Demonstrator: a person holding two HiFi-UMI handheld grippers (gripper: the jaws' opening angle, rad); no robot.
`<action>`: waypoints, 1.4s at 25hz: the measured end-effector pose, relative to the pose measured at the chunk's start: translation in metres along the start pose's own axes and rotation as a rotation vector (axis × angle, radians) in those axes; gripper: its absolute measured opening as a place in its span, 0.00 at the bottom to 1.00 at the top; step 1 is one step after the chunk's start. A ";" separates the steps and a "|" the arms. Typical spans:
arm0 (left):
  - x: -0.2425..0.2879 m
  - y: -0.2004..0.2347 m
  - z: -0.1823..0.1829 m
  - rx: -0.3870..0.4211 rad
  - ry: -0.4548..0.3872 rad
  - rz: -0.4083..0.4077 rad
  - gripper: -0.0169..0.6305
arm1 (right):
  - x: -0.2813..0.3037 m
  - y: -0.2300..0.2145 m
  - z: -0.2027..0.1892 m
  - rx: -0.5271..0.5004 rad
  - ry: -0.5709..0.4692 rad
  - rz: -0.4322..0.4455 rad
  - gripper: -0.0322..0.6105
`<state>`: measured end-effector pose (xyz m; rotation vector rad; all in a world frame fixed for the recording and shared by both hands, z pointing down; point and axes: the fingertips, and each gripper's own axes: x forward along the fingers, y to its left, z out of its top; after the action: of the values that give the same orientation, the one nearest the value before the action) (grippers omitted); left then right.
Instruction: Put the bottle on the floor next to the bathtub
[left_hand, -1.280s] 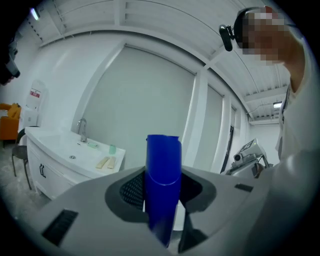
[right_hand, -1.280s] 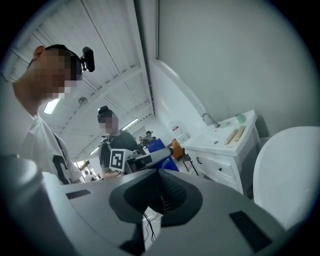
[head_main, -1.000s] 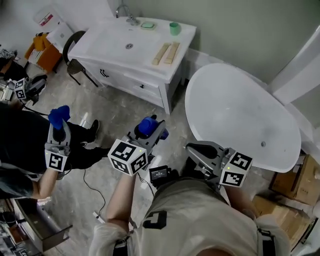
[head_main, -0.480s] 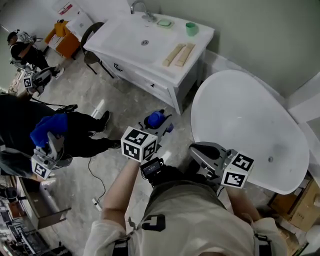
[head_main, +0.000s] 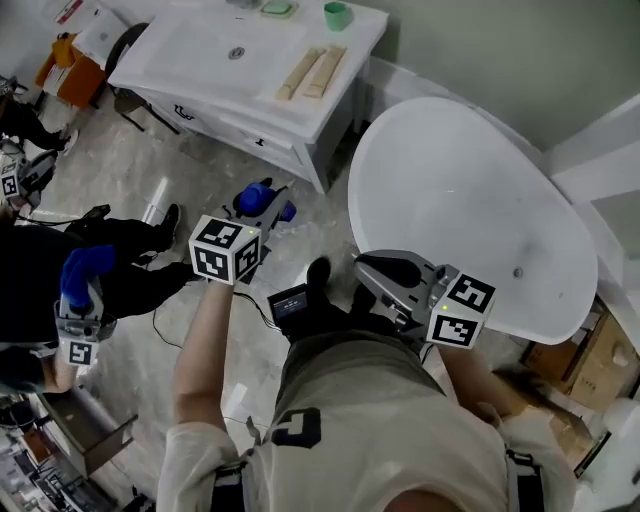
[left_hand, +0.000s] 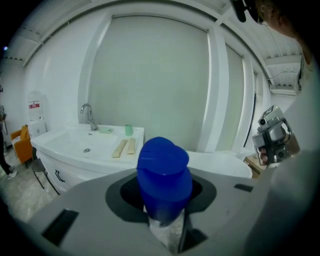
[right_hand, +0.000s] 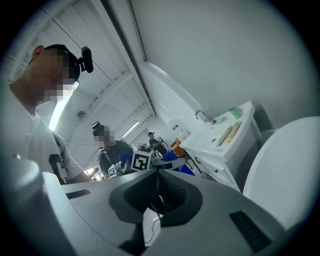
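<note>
1. Item: bottle (left_hand: 163, 167), with a clear body and a blue cap. It is off the ground, held in the air just beside the bathtub (head_main: 470, 200), over the strip of floor (head_main: 325, 222) on the tub's vanity (head_main: 200, 70) side.
2. Tool, left gripper (head_main: 264, 206): the jaws stand at a middling gap and are clamped on the bottle's clear body, directly under the cap.
3. Tool, right gripper (head_main: 368, 268): the jaws are drawn together with nothing between them. It hangs near the bathtub's near rim and takes no part in the carry.
4. Handling, judged:
   - The bottle is small and probably light.
   - The cap is rigid, and the plastic wall likely gives a little under pressure.
   - The smooth wall may slide in the pads.
   - It is not fragile.
   - How full it is cannot be told.
5. Hold point, judged: the present grip on the body below the cap suits the job. The wider cap acts as a stop against slipping downward.
6. Orientation:
   - The long axis runs from cap to base.
   - The cap is uppermost in the left gripper view, and the head view shows its top from above, so the bottle is near upright.
   - The base is hidden under the jaws, and the exact tilt cannot be told.
   - The base should meet the floor flat beside the bathtub.
</note>
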<state>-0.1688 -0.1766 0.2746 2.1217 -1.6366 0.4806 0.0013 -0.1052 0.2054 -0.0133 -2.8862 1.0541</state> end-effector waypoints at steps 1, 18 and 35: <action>0.002 0.009 -0.003 0.007 0.009 -0.002 0.31 | 0.005 -0.003 0.001 0.003 -0.001 -0.013 0.09; 0.058 0.103 -0.031 0.002 0.080 -0.235 0.31 | 0.125 -0.045 0.035 0.004 -0.052 -0.204 0.09; 0.194 0.061 -0.102 0.037 0.069 -0.225 0.31 | 0.104 -0.118 -0.037 0.086 -0.095 -0.302 0.09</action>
<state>-0.1812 -0.2969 0.4676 2.2556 -1.3413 0.5087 -0.0977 -0.1683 0.3159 0.4723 -2.7973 1.1433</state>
